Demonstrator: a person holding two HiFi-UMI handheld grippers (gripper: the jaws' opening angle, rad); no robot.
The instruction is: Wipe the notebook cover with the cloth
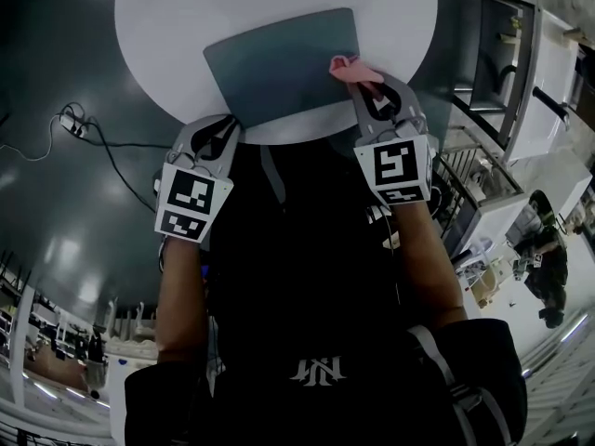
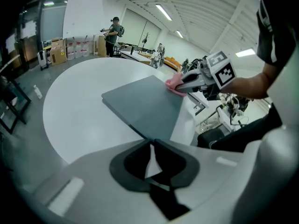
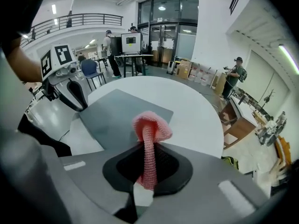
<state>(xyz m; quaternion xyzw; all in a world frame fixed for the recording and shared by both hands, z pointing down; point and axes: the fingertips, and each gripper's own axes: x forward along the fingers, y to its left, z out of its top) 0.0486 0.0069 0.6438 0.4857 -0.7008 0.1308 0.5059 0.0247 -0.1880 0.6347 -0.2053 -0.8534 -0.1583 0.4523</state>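
right gripper (image 3: 148,147) clamps pink cloth (image 3: 152,125) at notebook (image 1: 279,63) edge | left gripper (image 2: 152,141) closed, perhaps pinching notebook corner

The pink cloth (image 3: 148,139) is a coarse, ribbed knit; the notebook cover (image 1: 279,59) is smooth, matt grey; the white bench (image 1: 158,17) is smooth.

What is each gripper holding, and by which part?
Right gripper clamps the cloth by its gathered middle. Left gripper is shut at a corner of the notebook; hold uncertain.
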